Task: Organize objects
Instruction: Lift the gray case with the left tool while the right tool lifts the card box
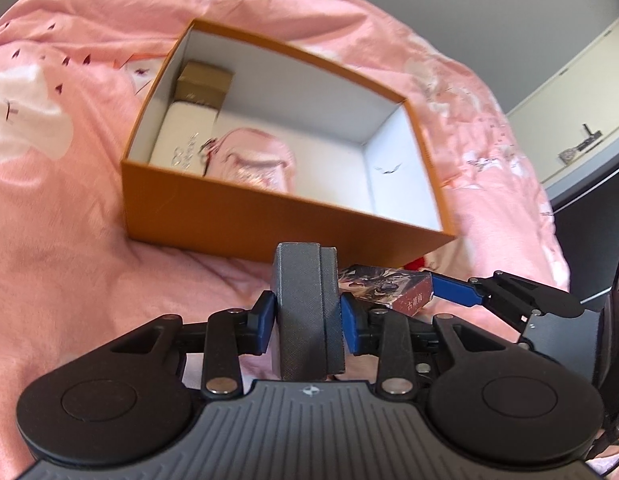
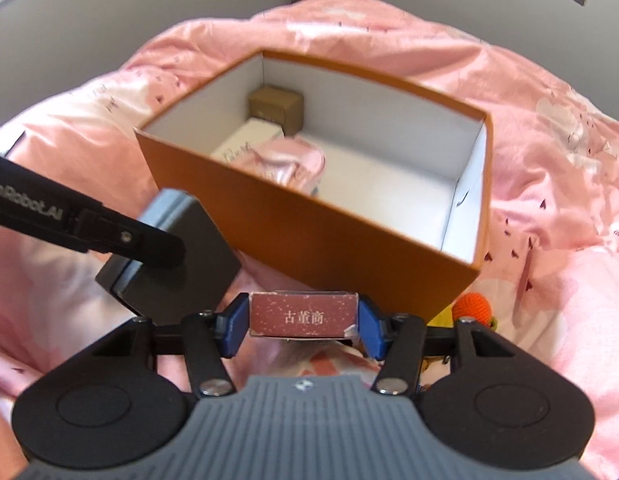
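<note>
Left gripper (image 1: 307, 316) is clamped tight on a grey case (image 1: 309, 312), right gripper (image 2: 302, 320) squeezing a red card box (image 2: 303, 316) — both just outside the orange box (image 1: 269, 216), which sits at 12 o'clock on the pink blanket (image 1: 61, 200).

Red card box (image 2: 303, 317) (between tongs (image 2: 303, 326))

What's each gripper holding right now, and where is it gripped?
The left gripper clamps a grey case across its two broad faces, on edge. The right gripper holds a red card box by its two short ends, in front of the orange box.
</note>
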Demonstrator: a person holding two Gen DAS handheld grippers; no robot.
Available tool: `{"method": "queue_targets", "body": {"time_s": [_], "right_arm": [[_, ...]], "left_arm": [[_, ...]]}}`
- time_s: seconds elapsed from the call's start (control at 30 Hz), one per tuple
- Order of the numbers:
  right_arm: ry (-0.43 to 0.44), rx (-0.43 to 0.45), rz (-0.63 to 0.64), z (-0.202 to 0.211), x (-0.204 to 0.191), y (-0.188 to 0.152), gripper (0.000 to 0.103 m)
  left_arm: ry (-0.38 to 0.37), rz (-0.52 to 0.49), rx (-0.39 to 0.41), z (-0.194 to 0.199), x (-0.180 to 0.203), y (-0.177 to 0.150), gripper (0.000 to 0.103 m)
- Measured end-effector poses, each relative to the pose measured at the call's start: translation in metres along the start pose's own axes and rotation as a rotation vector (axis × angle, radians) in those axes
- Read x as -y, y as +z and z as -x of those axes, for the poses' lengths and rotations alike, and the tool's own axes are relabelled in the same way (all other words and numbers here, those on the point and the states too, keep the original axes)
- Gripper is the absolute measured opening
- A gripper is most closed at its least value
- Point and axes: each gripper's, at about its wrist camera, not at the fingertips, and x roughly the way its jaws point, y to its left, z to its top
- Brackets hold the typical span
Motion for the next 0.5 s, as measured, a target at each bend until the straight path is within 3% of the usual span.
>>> {"method": "queue_targets", "body": {"time_s": [0.5], "right_arm": [[0.024, 0.275, -0.064, 0.091, 0.024, 0.043, 0.058]], "left_arm": [[-0.058, -0.078, 0.143, 0.035, 0.031, 0.041, 0.039]]}}
